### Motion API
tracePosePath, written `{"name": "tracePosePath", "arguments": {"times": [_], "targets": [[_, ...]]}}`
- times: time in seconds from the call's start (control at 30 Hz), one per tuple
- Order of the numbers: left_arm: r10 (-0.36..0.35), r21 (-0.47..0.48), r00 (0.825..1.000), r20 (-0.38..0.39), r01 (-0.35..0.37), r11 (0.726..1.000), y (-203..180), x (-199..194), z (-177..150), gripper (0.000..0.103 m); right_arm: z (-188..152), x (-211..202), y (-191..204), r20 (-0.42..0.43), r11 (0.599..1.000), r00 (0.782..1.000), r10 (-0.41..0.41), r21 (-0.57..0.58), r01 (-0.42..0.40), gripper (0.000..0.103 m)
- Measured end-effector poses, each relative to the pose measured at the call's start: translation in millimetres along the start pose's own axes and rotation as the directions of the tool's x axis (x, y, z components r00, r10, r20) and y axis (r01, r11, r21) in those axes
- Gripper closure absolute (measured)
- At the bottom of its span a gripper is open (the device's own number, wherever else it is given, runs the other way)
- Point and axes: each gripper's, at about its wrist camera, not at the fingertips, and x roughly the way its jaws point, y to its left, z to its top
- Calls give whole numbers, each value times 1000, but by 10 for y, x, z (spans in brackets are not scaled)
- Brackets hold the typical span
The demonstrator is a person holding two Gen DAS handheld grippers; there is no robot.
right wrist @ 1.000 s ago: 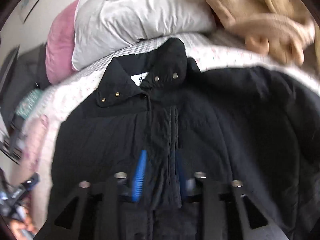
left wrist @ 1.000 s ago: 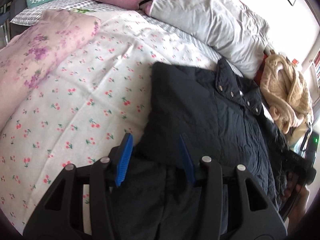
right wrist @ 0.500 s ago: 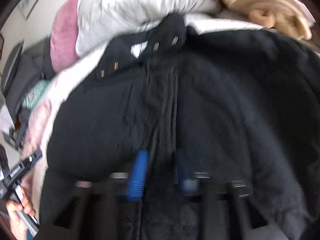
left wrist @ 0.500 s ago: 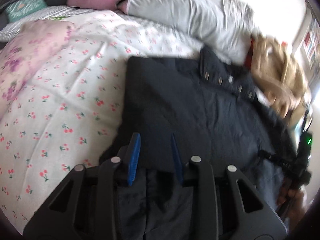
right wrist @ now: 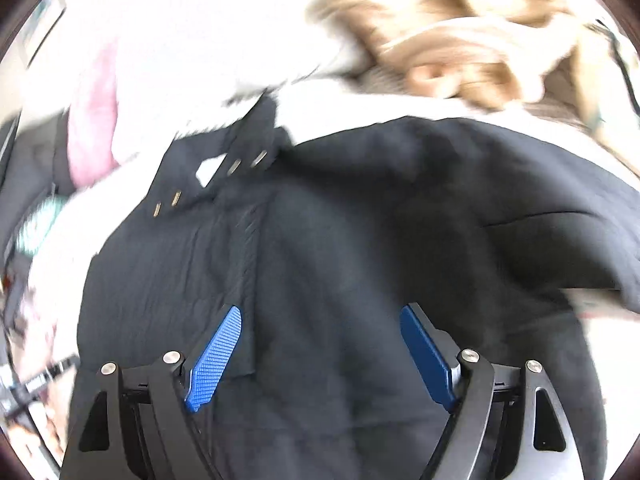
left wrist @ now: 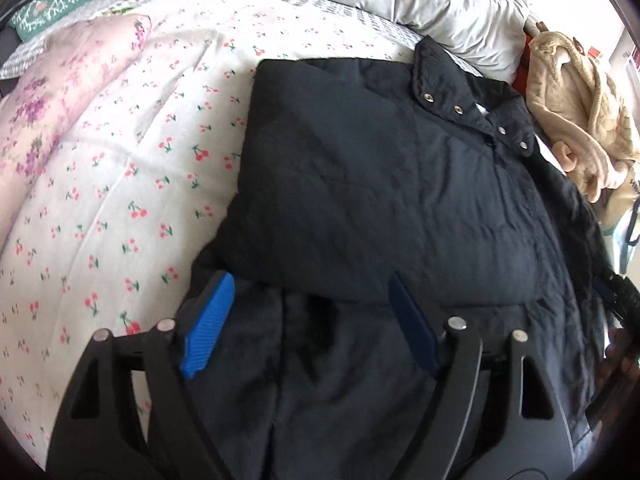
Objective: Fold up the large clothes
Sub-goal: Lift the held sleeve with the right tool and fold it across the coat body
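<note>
With both the left gripper (left wrist: 310, 314) and right gripper (right wrist: 320, 346) spread wide and empty over the jacket (left wrist: 380, 184) on the bed (left wrist: 120, 168), its puffy fold may, in this blurred view, spring open.

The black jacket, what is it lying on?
The black jacket lies on a white quilt with little red cherries, which shows beside it. What the quilt looks like right underneath the jacket is covered.
</note>
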Motion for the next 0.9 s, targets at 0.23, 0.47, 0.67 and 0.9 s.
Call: {"name": "tracePosePath", "arguments": {"times": [0.23, 0.47, 0.67, 0.9], "targets": [[-54, -7, 998, 21, 54, 999, -95, -271, -117, 20, 77, -542, -1056, 79, 954, 997, -14, 300, -10, 20], [-109, -15, 994, 14, 109, 994, -193, -402, -201, 7, -4, -717, -1820, 91, 875, 991, -99, 483, 43, 20], [-109, 17, 994, 23, 109, 994, -317, -428, -229, 1, -138, -696, -2432, 58, 794, 986, -154, 602, 88, 20], [-109, 34, 991, 73, 107, 994, -415, -445, -229, 1, -110, -706, -2871, 128, 761, 969, -212, 644, 81, 20]]}}
